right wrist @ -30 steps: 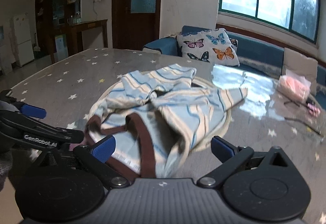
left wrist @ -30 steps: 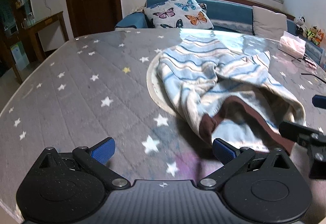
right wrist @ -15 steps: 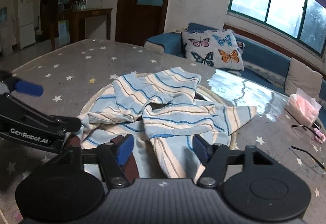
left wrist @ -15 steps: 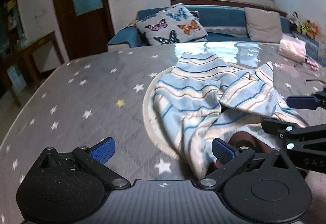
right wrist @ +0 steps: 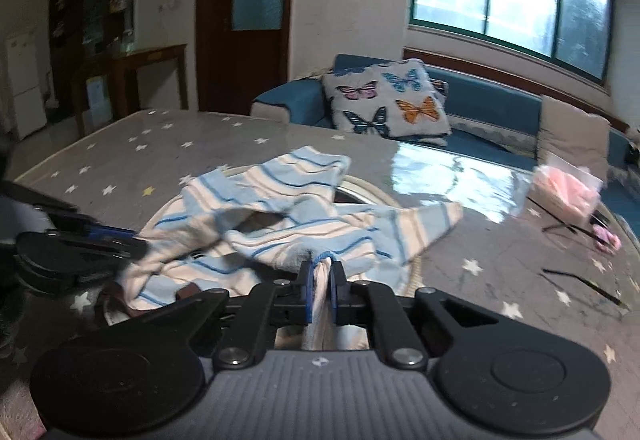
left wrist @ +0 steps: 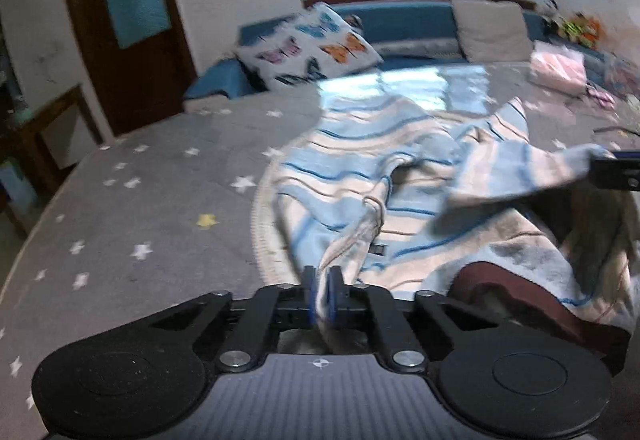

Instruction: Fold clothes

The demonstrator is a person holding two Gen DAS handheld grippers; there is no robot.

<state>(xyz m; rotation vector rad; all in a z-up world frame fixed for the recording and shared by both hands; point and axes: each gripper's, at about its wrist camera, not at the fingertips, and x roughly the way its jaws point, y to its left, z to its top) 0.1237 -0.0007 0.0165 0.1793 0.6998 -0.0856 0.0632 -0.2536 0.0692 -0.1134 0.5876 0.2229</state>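
Both grippers — left gripper (left wrist: pixel 322 294), right gripper (right wrist: pixel 320 286) — now pinch the striped garment (right wrist: pixel 296 216).

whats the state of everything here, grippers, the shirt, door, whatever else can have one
left gripper: shut on the striped shirt
right gripper: shut on the striped shirt
striped shirt: crumpled, unfolded, partly lifted off the table
door: closed
pink tissue pack: lying on the table

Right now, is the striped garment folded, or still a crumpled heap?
Still crumpled. The striped garment lies bunched in uneven overlapping layers on the table, while the left gripper and right gripper each pinch a bit of its fabric.
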